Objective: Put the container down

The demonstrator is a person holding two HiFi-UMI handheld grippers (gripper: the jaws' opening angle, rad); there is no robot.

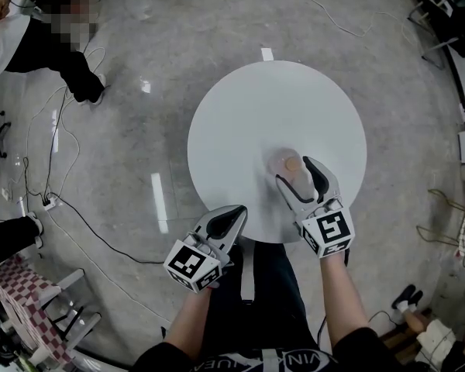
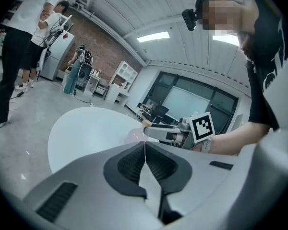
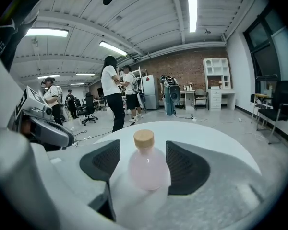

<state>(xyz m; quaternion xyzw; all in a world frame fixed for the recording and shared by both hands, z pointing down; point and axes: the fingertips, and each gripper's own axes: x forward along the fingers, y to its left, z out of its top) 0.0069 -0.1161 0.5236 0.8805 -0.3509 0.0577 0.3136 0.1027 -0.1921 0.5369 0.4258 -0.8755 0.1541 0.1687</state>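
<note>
**Head view to gripper views: container on the tabletop, right claw released**

Head view: I see the container (image 1: 287, 160), a pale pink bottle, standing on the round white tabletop (image 1: 240, 122), toward its near right side. My right claw (image 1: 297, 173) reaches in over the edge with one jaw on either side of the bottle. My left claw (image 1: 234, 214) sits at the near edge, apart from the bottle.

Left gripper view: the left claw's jaws are pressed together, clenched on nothing. Beyond them the right claw lies over the tabletop beside the pink bottle.

Right gripper view: the bottle stands upright on the tabletop between the two dark pads, with a cork stopper (image 3: 144, 139) on top. The jaws stand wide apart, released. I see a clear gap at the left pad, and the right pad sits just beside the bottle.
</note>
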